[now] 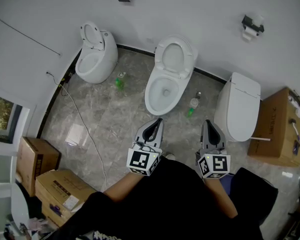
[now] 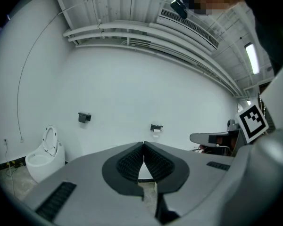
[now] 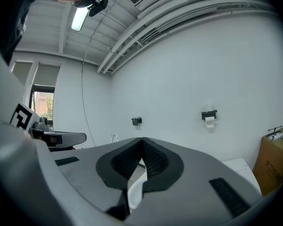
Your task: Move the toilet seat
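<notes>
The middle toilet [image 1: 163,90] stands open, its white seat and lid [image 1: 175,57] raised against the wall. In the head view my left gripper [image 1: 157,120] hovers just in front of the bowl's near rim, shut and empty. My right gripper [image 1: 208,122] hangs to the right of it, between the bowl and the closed toilet [image 1: 238,106], also shut with nothing in it. In the left gripper view the jaws [image 2: 143,144] meet at their tips. The right gripper view shows its jaws [image 3: 142,139] closed too, with a strip of white bowl [image 3: 137,186] below them.
A small toilet [image 1: 95,51] with its seat up stands at the left. Green bottles [image 1: 119,81] [image 1: 192,105] sit on the floor beside the middle bowl. A cable [image 1: 85,129] crosses the tiles. Cardboard boxes [image 1: 279,126] [image 1: 37,156] flank the room; paper holders [image 1: 252,27] hang on the wall.
</notes>
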A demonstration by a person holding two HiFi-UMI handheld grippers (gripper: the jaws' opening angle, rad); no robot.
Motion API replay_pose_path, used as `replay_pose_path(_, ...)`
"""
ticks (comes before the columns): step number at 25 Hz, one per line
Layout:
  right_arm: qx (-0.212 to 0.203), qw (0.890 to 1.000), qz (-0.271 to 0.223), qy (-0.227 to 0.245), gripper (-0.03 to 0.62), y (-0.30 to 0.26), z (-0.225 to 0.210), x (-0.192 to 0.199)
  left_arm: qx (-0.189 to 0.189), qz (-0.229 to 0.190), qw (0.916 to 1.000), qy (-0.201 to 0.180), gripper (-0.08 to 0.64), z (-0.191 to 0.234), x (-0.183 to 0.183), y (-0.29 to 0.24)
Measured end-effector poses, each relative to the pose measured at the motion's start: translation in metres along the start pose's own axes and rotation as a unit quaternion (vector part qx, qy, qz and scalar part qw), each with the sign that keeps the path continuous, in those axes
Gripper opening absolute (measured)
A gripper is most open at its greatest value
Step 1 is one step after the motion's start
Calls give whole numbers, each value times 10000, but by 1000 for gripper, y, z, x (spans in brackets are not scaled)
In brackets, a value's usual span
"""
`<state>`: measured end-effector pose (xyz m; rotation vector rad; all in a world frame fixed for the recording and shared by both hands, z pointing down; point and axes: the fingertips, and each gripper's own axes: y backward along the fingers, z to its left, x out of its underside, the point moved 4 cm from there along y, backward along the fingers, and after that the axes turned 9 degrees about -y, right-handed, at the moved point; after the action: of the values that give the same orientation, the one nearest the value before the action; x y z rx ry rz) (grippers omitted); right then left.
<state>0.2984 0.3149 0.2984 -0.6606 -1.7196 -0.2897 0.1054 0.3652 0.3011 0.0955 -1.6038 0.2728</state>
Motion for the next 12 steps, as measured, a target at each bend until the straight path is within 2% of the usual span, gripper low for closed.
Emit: replay_pose_path(12,124,9999,-9,117,31,20,-6,0,275,-44,9996,-60,15,-16,-2,-2)
